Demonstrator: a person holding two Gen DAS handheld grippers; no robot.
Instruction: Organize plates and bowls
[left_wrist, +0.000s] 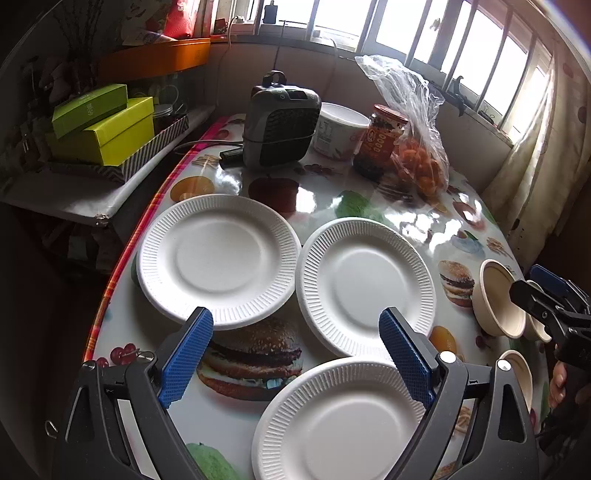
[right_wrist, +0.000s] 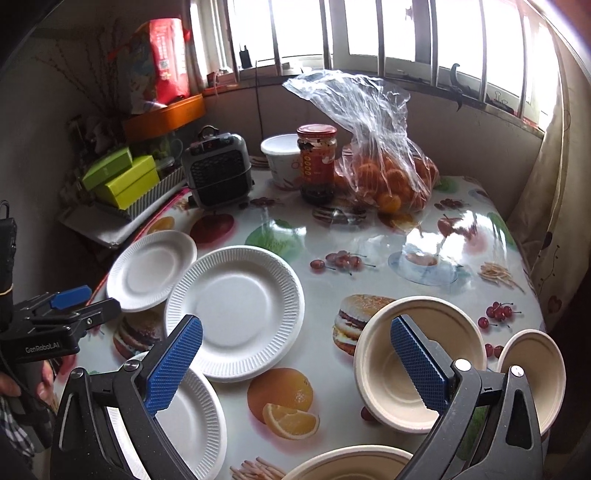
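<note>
Both your tools, left (left_wrist: 295, 354) and right (right_wrist: 295, 363), hang spread and empty; stack the plates (left_wrist: 365, 288) beside the bowls (right_wrist: 417, 365) next.

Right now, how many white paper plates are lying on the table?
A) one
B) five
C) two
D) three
D: the left wrist view shows three white ridged plates: a far left plate, a middle plate and a near plate, lying separately or barely overlapping, not stacked, on the table. The tan bowls are not plates.
</note>
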